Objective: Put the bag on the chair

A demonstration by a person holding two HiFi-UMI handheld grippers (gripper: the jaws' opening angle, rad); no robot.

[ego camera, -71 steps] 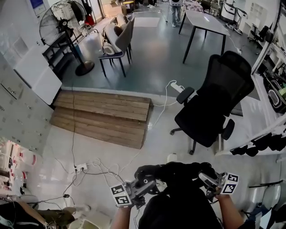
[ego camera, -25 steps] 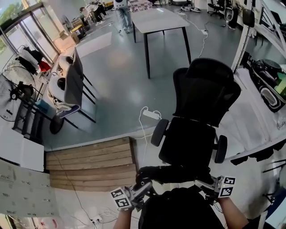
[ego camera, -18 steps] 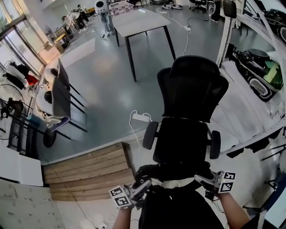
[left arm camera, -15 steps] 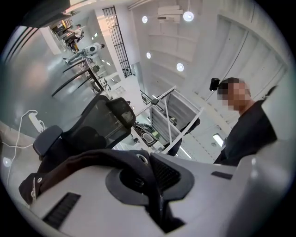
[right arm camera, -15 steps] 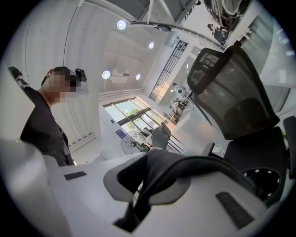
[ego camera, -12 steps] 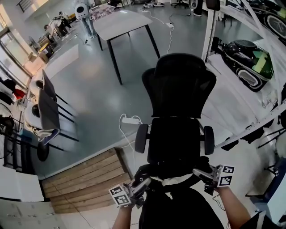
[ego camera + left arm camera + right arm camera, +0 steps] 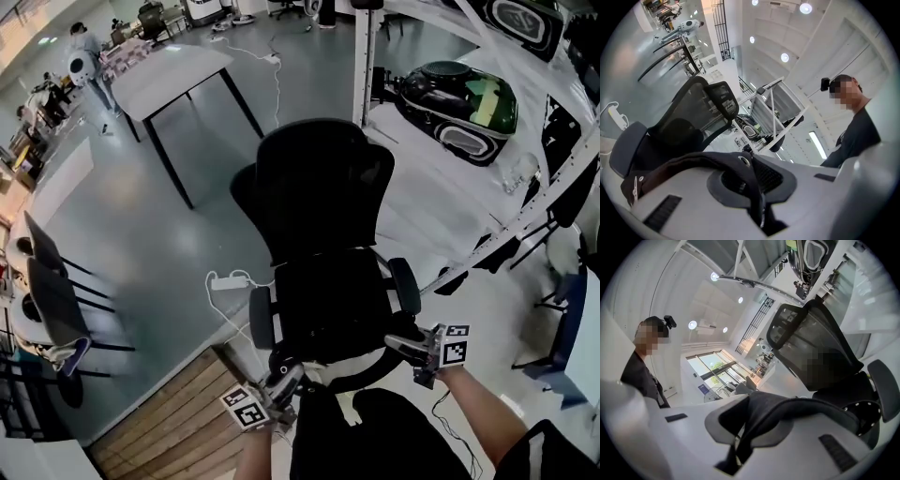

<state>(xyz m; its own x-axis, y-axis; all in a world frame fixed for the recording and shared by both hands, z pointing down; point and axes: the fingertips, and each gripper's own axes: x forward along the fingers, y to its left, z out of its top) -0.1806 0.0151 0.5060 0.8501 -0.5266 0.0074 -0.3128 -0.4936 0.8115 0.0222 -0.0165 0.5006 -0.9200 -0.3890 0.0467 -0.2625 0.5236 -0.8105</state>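
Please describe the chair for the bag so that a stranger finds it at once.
Start at the grey table in the upper left of the head view. Below and to its right, beside the white power strip, stands the chair. It alone is a black mesh office chair with padded armrests.

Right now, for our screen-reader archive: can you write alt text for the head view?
Seen from above, the left gripper and right gripper, both shut on a black bag, hold it at the front of a black office chair.

Black bag [image 7: 806,406], black mesh chair [image 7: 319,187], grey floor [image 7: 141,234]
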